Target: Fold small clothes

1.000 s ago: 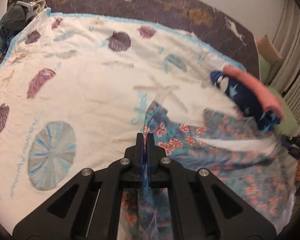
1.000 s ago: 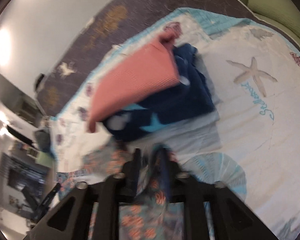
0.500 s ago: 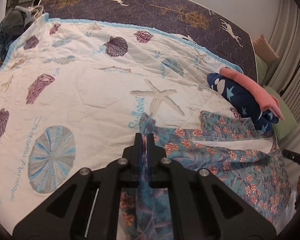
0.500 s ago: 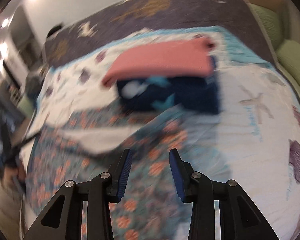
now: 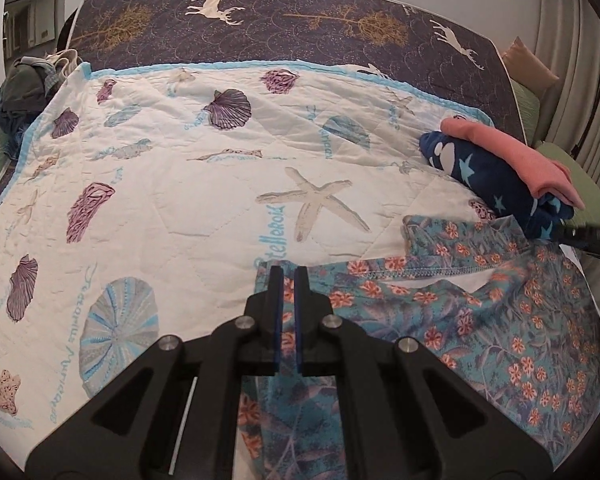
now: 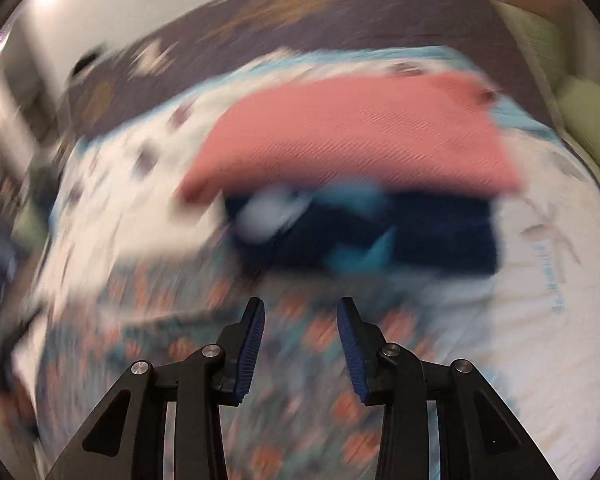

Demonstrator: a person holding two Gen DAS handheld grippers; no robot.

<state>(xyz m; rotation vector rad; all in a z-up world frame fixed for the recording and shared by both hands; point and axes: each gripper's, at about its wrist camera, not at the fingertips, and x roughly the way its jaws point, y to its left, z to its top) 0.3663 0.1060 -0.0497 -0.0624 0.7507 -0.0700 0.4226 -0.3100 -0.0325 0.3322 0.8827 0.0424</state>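
A blue floral garment lies spread on the seashell quilt, at the right of the left wrist view. My left gripper is shut on the garment's left edge, with the cloth running between the fingers. My right gripper is open and empty, held just above the same floral garment; this view is heavily blurred. Beyond it is a stack of folded clothes: a pink piece on a navy star-print piece. The stack also shows in the left wrist view.
A dark headboard with deer and trees runs along the far side. A pile of dark clothes sits at the far left corner. Green cushions lie at the right edge. The other gripper's black tip pokes in from the right.
My right gripper has let go of the garment and opened, and swings quickly over it. The garment has dropped flat onto the quilt. My left gripper has kept its hold.
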